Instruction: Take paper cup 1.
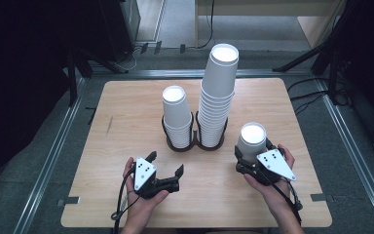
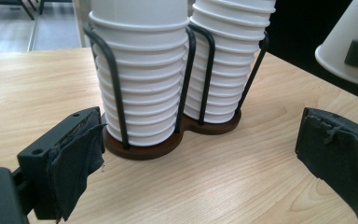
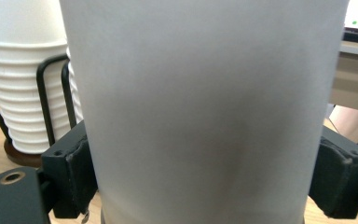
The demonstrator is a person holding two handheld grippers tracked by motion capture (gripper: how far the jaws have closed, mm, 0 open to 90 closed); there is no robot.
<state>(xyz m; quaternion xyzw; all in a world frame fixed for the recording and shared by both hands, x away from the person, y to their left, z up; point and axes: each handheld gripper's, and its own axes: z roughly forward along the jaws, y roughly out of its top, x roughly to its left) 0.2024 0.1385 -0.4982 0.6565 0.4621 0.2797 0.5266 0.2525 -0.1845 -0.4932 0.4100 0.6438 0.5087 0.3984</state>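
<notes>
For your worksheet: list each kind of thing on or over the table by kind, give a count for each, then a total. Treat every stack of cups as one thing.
Stacks of white paper cups: 2, a short stack and a tall stack
Single white cup, upside down in the right hand-held gripper: 1
Black wire cup holder: 1
Hand-held grippers, with the left hand-held gripper: 2
Total: 6

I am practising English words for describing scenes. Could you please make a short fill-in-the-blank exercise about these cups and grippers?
1. The right gripper is shut on a single white ____.
2. The left gripper has its jaws ____, with nothing between them.
3. The holder carries ____ stacks of cups.
4. In the high view, the taller stack stands on the ____ side of the holder.

Missing words: cup; open; two; right
</notes>
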